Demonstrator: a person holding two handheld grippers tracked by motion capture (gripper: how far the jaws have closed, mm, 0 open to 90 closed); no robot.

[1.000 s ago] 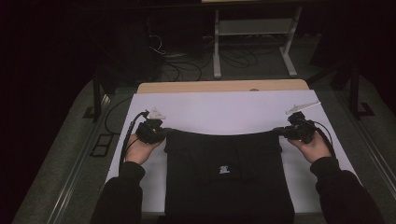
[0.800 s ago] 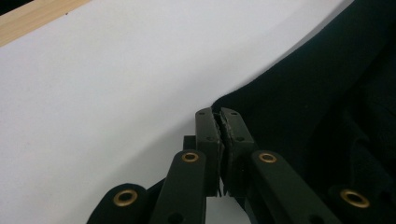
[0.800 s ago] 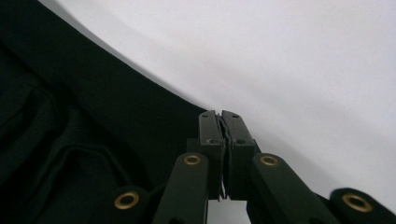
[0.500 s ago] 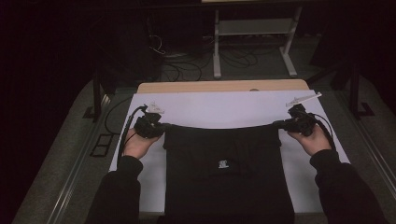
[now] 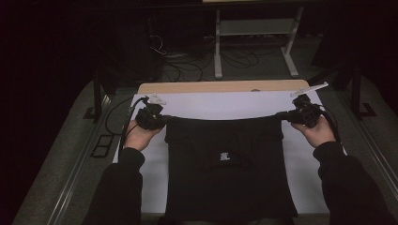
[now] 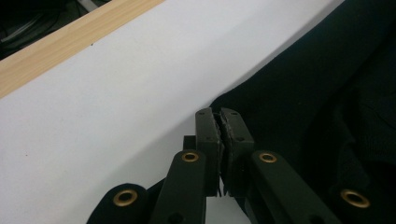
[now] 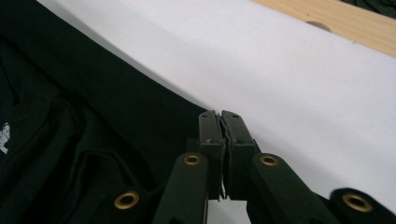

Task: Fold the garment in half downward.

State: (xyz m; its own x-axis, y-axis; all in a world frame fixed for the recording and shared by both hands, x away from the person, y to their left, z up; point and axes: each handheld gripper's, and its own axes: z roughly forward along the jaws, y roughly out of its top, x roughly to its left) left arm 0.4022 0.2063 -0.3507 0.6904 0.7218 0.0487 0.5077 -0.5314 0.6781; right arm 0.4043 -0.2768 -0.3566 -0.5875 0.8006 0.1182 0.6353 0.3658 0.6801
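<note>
A black garment (image 5: pixel 225 173) with a small white print (image 5: pixel 225 155) lies spread on the white table cover (image 5: pixel 220 105), its far edge pulled straight. My left gripper (image 5: pixel 162 121) is shut on the garment's far left corner (image 6: pixel 224 100), the cloth pinched between its pads. My right gripper (image 5: pixel 282 116) is shut on the far right corner (image 7: pixel 205 109) in the same way. In the right gripper view the black garment (image 7: pixel 70 116) stretches off to the left. Each gripper is held by a hand in a dark sleeve.
The table's bare wooden far edge (image 5: pixel 220 87) runs behind the white cover, and appears as a wooden strip (image 6: pixel 70 37) in the left gripper view. Beyond it stand a white metal frame (image 5: pixel 256 33) and cables (image 5: pixel 187 65) on the dark floor.
Both grippers have moved away from the person toward the table's far edge, dragging the garment's far edge with them and stretching it flatter.
</note>
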